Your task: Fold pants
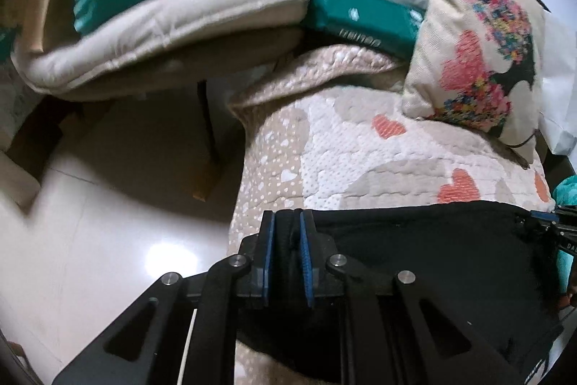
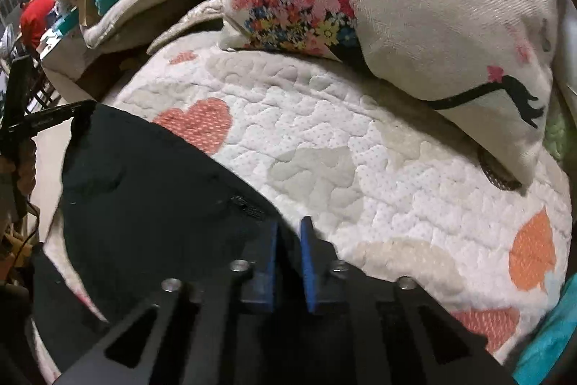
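The black pants (image 1: 414, 258) lie on a bed with a white and tan quilt (image 1: 342, 147) that has orange hearts on it. The pants sit at the near edge of the bed, close to both cameras. They are so dark that the folds and seams are hard to see, and the lower part is cut off by the black arms of the tools.

The left gripper (image 1: 287, 226) has its blue fingers (image 1: 268, 248) pressed close together, with a thick edge of the pants pinched between them. This is at the left end of the cloth, by the side of the bed.

The right gripper (image 2: 289, 233) has its blue fingers (image 2: 307, 262) a little apart, with black cloth between them. It is hard to tell if they squeeze the pants or just sit around them. A small zipper (image 2: 249, 206) shows on the pants (image 2: 144, 190) just beside these fingers.

In the left view, only a tiny bit of the right tool peeks in at the far right edge.

A big pillow (image 2: 432, 24) with flowers and a black shape leans at the back of the bed. Its picture is cut off at the top. Past the bed, a tan cushion (image 1: 162, 27) and a teal box (image 1: 360, 15) look blurry.
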{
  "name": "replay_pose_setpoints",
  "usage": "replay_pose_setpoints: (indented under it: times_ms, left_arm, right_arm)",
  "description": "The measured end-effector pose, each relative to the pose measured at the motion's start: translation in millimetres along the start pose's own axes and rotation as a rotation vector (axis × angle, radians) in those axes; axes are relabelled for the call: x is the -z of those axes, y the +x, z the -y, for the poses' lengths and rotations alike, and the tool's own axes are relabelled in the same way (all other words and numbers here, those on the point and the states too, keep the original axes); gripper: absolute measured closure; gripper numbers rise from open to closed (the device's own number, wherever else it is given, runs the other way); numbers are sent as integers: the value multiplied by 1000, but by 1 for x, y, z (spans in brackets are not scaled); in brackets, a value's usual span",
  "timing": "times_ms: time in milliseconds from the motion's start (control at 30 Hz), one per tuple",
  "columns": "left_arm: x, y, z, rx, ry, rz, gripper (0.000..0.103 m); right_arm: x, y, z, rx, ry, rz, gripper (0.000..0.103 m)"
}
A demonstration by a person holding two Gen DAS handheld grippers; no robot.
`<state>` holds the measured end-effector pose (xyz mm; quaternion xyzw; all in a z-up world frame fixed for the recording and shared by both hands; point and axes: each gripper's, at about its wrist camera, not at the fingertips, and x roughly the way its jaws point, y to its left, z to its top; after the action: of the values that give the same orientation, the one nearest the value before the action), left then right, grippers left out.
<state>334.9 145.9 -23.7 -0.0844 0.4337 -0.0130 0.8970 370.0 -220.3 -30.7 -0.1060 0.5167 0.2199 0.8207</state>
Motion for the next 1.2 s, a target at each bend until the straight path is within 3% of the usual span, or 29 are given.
replay_pose_setpoints:
  times_ms: [267,533,933,1100,1200]
  left_arm:
    - [18,-86,19,-56,79,99,91]
    - [87,-157,21,-116,132,115,91]
    - [206,-201,21,-185,132,8,91]
    - [237,-192,30,-220,207,-99,90]
    - [257,-180,35,-283,287,-192,88]
  right_arm:
    - [23,-50,-32,34,12,53,94]
    - [85,-111,-75,24,-24,87,94]
    - [206,-128,-138,-6,-72,-18,94]
    - [244,-109,-148,-2,-64,-114,94]
    - [259,-103,-150,-9,-51,-151,96]
